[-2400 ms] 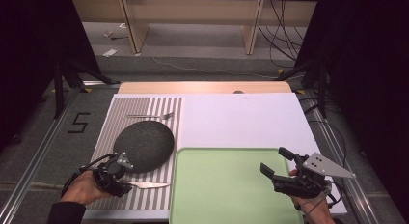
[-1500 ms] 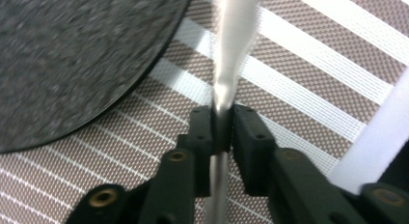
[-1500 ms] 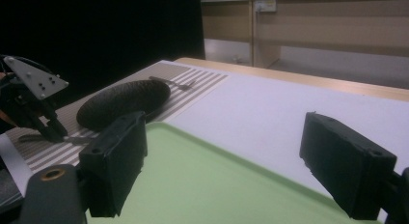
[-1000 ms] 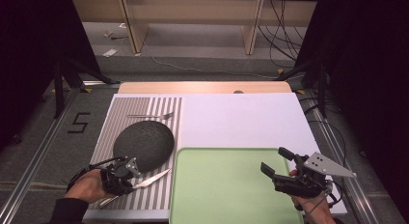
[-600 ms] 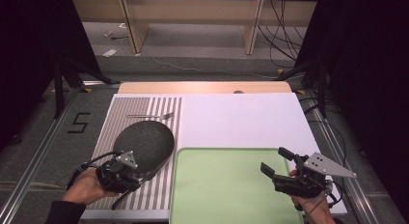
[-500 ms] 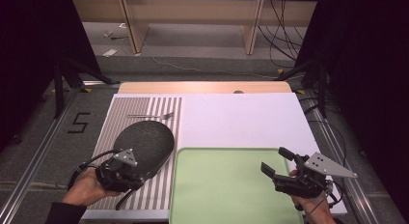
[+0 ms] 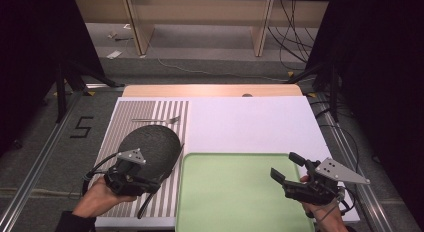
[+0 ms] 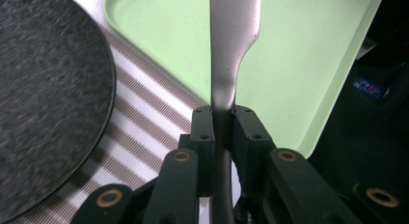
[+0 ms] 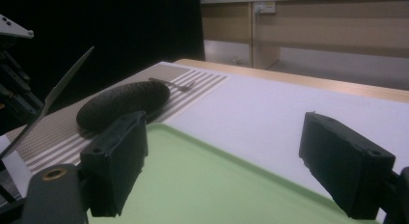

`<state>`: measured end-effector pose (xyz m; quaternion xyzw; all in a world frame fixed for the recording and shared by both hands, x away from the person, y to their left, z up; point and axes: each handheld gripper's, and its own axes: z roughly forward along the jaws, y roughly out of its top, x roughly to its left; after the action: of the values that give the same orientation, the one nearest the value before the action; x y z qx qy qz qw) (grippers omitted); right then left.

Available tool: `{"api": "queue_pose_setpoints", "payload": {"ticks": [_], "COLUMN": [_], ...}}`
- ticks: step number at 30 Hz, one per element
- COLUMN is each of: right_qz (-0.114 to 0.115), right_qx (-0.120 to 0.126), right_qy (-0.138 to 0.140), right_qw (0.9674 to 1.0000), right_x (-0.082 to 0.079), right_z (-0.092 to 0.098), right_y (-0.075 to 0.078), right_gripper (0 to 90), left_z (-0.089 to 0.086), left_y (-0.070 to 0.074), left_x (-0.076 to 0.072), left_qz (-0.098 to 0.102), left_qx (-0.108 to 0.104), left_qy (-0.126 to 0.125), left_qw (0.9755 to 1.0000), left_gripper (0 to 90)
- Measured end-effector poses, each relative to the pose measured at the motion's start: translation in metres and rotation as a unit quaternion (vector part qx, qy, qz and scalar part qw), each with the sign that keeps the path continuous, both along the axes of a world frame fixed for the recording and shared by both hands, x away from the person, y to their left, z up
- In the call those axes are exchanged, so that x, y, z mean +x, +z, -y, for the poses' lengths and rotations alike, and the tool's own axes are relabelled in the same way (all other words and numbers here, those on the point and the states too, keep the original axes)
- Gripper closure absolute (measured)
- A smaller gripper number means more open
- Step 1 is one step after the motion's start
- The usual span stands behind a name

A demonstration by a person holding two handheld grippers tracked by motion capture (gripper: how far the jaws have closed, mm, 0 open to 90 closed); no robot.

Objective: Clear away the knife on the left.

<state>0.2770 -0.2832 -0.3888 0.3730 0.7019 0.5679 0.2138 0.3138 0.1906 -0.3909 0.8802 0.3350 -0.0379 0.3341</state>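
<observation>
Knife (image 8: 234,50): smooth brushed metal, with a soft satin sheen along the flat.
Left gripper (image 8: 223,119): matt black plastic jaws, set with brass-coloured rivets.
Plate (image 8: 46,93): dark grey, speckled, a rough stone-like matt surface is shown.
Placemat (image 7: 117,134): finely ribbed woven cloth in grey and white stripes.
Tray (image 7: 235,192): pale green plastic, smooth, a faint gloss is seen.
Fork (image 7: 156,120): shiny metal.
Table edge (image 7: 210,90): light wood, matt.

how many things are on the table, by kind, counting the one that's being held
cutlery: 2, a knife shut in the left gripper and a fork on the striped mat
dark plate: 1
green tray: 1
striped mat: 1
total: 5
</observation>
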Motion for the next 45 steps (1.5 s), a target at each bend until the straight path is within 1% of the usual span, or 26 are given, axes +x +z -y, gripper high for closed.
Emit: {"api": "queue_pose_setpoints", "payload": {"ticks": [3,7,10,12,15,18,21,24,26,29,30,31,33,37,41,42,45], "right_qz": [0.000,0.000,-0.001,0.000,0.000,0.000,0.000,0.000,0.000,0.000,0.000,-0.001,-0.001,0.000,0.000,0.000,-0.001], "right_qx": [0.000,-0.001,0.000,0.000,0.000,0.000,0.000,-0.001,0.000,0.000,0.000,0.000,0.000,0.000,0.000,-0.001,0.000], "right_qy": [-0.001,0.000,-0.001,-0.001,-0.001,-0.001,-0.002,-0.002,-0.002,-0.002,-0.002,-0.003,-0.003,-0.002,-0.002,-0.002,-0.003], "right_qw": [1.0000,1.0000,1.0000,1.0000,1.0000,1.0000,1.0000,1.0000,1.0000,1.0000,1.0000,1.0000,1.0000,1.0000,1.0000,1.0000,1.0000], "right_x": [0.000,0.000,0.000,0.000,0.000,0.000,0.000,0.000,0.000,0.000,0.000,0.001,0.001,0.000,0.001,0.000,0.001], "right_z": [0.000,0.000,0.000,0.000,0.000,0.000,0.000,0.000,0.000,0.000,0.000,0.000,0.000,0.000,0.000,0.000,0.000], "right_y": [0.000,0.000,0.000,0.000,0.000,0.000,0.000,0.000,0.000,0.000,0.000,0.000,-0.001,0.000,-0.001,0.000,0.000], "right_gripper": [18.2,18.2,18.2,18.2,18.3,18.3,18.2,18.3,18.2,18.2,18.2,18.3,18.3,18.3,18.2,18.3,18.3], "left_z": [0.007,0.019,0.029,0.036,0.044,0.051,0.059,0.065,0.071,0.078,0.081,0.083,0.087,0.097,0.105,0.107,0.112], "left_y": [0.000,0.001,0.001,0.001,0.000,-0.002,-0.005,-0.007,-0.009,-0.011,-0.011,-0.012,-0.012,-0.014,-0.019,-0.019,-0.022], "left_x": [0.000,-0.001,-0.001,-0.002,-0.001,0.000,0.001,0.002,0.004,0.006,0.007,0.007,0.008,0.012,0.017,0.018,0.020], "left_qz": [0.000,0.000,-0.002,-0.002,-0.010,-0.014,-0.020,-0.020,-0.028,-0.029,-0.031,-0.033,-0.035,-0.050,-0.068,-0.071,-0.083], "left_qx": [-0.010,-0.010,-0.016,-0.015,-0.022,-0.021,-0.019,-0.018,-0.027,-0.014,-0.014,-0.016,-0.012,-0.005,0.008,0.015,0.022], "left_qy": [0.002,-0.002,-0.005,-0.007,-0.010,-0.016,-0.017,-0.026,-0.029,-0.035,-0.039,-0.037,-0.040,-0.044,-0.041,-0.042,-0.040], "left_qw": [0.9999,0.9999,0.9999,0.9999,0.9996,0.9996,0.9995,0.9993,0.9988,0.9989,0.9987,0.9986,0.9985,0.9978,0.9968,0.9965,0.9955], "left_gripper": [79.5,79.5,79.5,79.5,79.5,79.5,79.5,79.5,79.5,79.5,79.5,79.5,79.5,79.5,79.5,79.5,79.5]}}
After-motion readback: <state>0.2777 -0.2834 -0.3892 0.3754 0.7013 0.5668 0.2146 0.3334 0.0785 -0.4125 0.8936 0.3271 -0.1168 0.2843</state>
